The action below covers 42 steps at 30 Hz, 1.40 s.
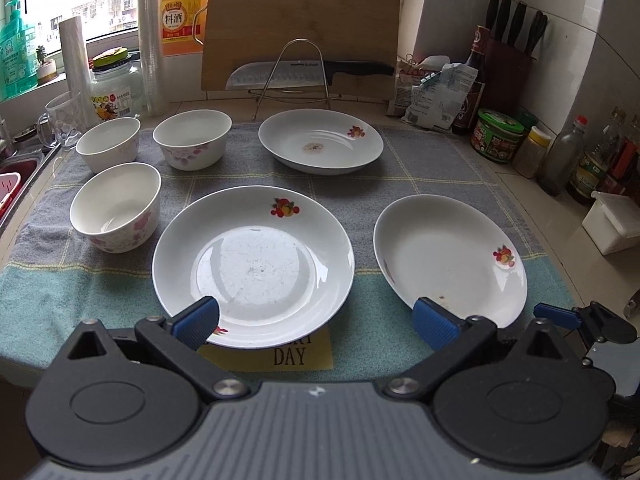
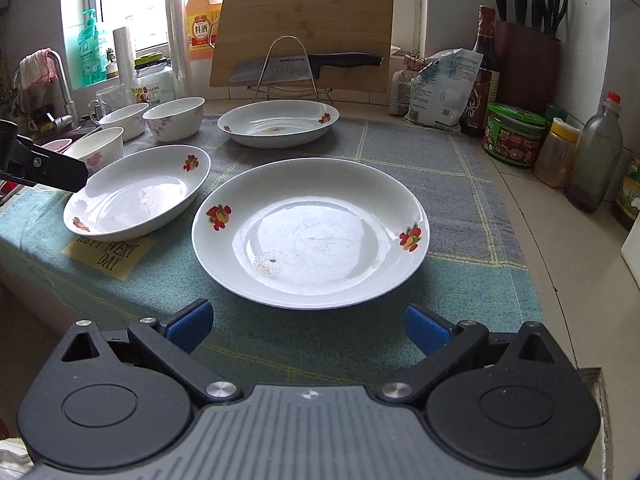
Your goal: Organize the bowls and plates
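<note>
Both your grippers, left gripper (image 1: 316, 322) and right gripper (image 2: 308, 326), are spread empty; pinch the brittle, slick plate (image 2: 310, 236) ahead by its near rim.

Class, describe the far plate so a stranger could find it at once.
Start at the bamboo cutting board leaning by the window, a knife racked before it. Just in front, on the checked cloth, sits the far plate. Unlike the two nearer plates, it has a brownish stain at its centre.

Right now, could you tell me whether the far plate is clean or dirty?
Dirty: the far plate has a brownish stain at its centre, otherwise empty.
</note>
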Tool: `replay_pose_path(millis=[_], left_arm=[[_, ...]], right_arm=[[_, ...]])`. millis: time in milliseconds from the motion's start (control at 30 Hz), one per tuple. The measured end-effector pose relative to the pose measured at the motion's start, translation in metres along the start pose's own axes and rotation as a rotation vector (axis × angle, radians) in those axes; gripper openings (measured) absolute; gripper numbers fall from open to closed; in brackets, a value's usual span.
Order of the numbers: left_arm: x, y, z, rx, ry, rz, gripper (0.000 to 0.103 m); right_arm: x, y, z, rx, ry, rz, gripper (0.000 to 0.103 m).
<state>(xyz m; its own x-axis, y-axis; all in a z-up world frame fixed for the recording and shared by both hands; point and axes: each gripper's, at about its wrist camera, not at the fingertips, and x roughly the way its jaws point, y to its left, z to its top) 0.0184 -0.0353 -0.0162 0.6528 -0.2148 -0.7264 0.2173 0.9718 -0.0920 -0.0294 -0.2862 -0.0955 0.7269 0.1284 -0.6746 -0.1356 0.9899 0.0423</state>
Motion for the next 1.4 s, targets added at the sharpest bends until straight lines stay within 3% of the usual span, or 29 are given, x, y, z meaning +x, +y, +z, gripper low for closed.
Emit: replay_pose_path(millis=[167, 567, 800, 1400], left_arm=[[0.005, -0.006, 0.008, 0.065, -0.020, 0.003, 0.102], [0.042, -0.014, 0.041, 0.159, -0.001, -0.122, 0.102], [0.075, -0.023, 0.064, 0.203, 0.094, -0.203, 0.102], [0.149, -0.066, 0.092, 0.530, 0.273, -0.453, 0.100]], right_arm=[[0.019, -0.003, -0.007, 0.001, 0.012, 0.006, 0.103], [0.041, -0.005, -0.007, -0.052, -0.016, -0.002, 0.103], [0.040, -0.007, -0.016, -0.065, -0.072, 0.013, 0.103], [0.039, -0.009, -0.023, -0.075, -0.158, 0.013, 0.103]])
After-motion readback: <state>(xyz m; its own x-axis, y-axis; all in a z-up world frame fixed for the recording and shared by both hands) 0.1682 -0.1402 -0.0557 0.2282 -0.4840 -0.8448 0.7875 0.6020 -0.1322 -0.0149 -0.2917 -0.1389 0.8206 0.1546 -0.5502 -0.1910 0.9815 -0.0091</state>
